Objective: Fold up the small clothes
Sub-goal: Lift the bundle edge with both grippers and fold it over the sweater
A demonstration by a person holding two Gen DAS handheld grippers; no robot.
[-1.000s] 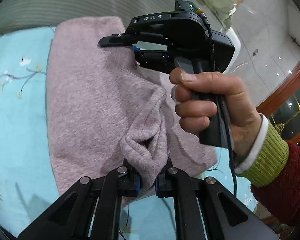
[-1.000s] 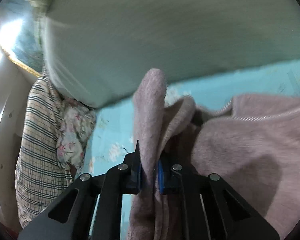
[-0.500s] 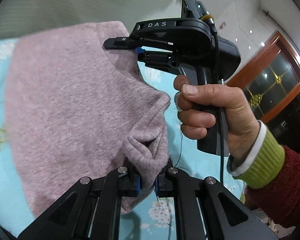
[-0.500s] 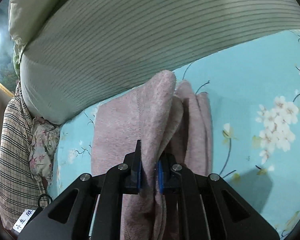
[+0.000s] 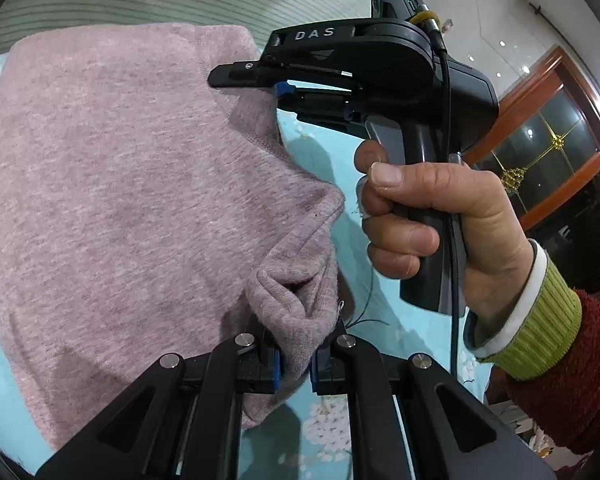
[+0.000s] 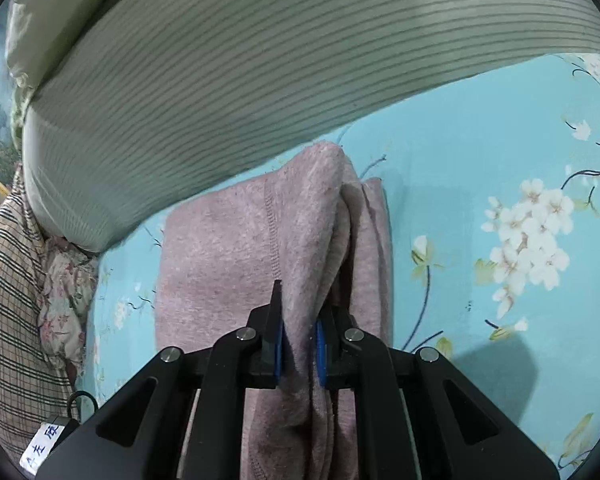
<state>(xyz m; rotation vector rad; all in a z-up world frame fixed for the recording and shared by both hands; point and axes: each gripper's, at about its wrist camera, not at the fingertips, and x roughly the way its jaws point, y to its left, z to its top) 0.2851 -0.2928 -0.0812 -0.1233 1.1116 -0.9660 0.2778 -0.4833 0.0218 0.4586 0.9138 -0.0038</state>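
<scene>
Left wrist view: the left gripper (image 5: 296,364) pinches a bunched hem of the pink garment (image 5: 112,184), which spreads ahead and leftward; the right gripper (image 5: 278,90), held in a hand (image 5: 432,220), clamps its far edge, pads mostly hidden.

Right wrist view: the right gripper (image 6: 299,344) grips a raised fold of the pink garment (image 6: 220,248) on the floral sheet (image 6: 480,152); the cloth's near end is cut off below.

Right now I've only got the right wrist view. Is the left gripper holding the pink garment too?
Observer: Yes, the left gripper is shut on a bunched edge of the pink garment.
Operator: Can you see my right gripper there?
Observer: Yes, the right gripper clamps the garment's far edge, with a hand around its handle.
Operator: Anything behind that hand?
Observer: A wooden door with glass panes.
</scene>
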